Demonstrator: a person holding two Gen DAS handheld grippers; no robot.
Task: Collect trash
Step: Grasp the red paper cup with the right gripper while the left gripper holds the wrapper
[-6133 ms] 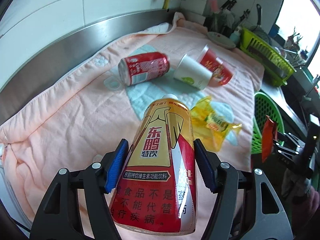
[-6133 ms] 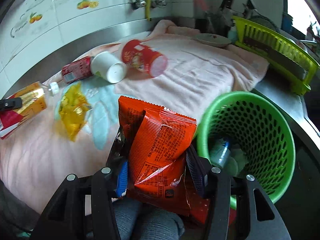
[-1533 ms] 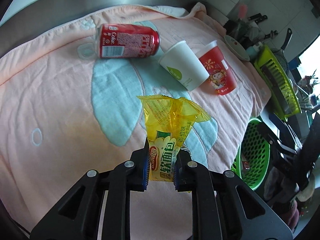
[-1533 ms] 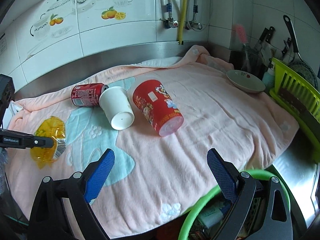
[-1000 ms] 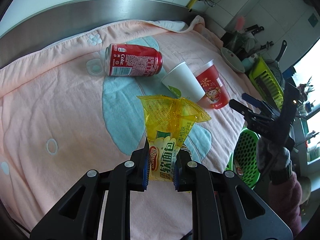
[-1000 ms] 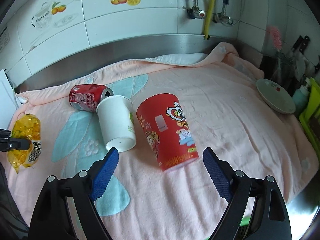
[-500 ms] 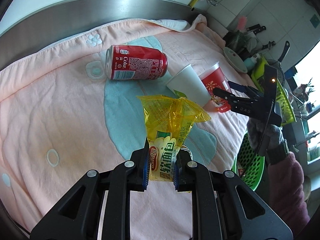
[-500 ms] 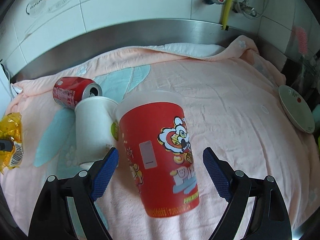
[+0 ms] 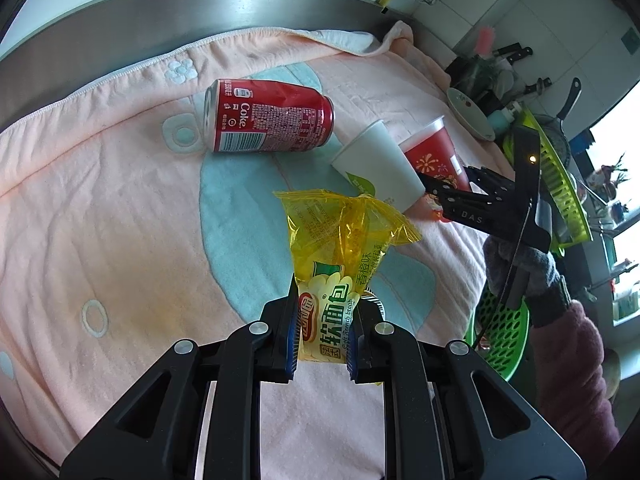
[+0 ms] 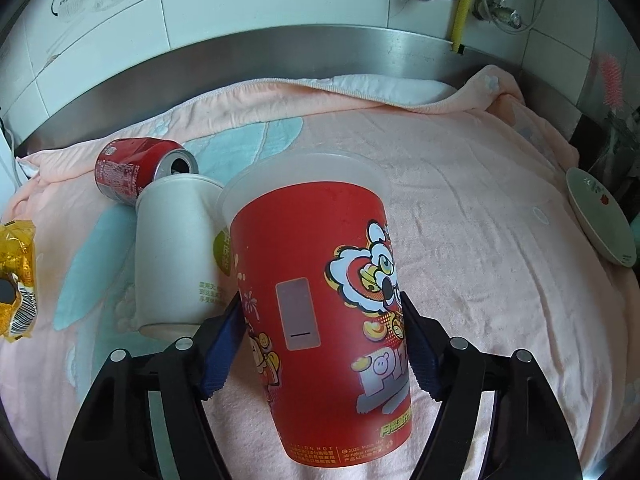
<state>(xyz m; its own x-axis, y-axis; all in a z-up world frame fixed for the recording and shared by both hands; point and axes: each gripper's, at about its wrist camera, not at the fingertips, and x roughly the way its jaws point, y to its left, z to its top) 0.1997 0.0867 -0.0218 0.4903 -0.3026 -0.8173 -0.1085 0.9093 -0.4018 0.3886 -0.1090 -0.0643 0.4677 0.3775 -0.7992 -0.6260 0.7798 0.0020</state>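
Observation:
My left gripper (image 9: 321, 330) is shut on a yellow bread wrapper (image 9: 338, 248) and holds it above the pink towel (image 9: 100, 216). The wrapper also shows at the left edge of the right wrist view (image 10: 16, 276). My right gripper (image 10: 320, 344) has its pads against both sides of a red paper cup (image 10: 324, 312) that lies on its side, lid end away. A white paper cup (image 10: 172, 256) lies against its left side. A red Coke can (image 10: 132, 172) lies behind that. In the left wrist view the can (image 9: 268, 116), white cup (image 9: 376, 166) and red cup (image 9: 434, 156) lie beyond the wrapper.
A green perforated basket (image 9: 500, 332) stands below the counter edge at the right. A small dish (image 10: 600, 220) sits at the towel's right end. A green dish rack (image 9: 560, 184) and knives stand further right. A steel backsplash (image 10: 280, 56) and taps line the back.
My right gripper has moved forward over the towel and its jaws have closed in from wide open onto the red cup. My left gripper keeps hold of the yellow wrapper, nearly still.

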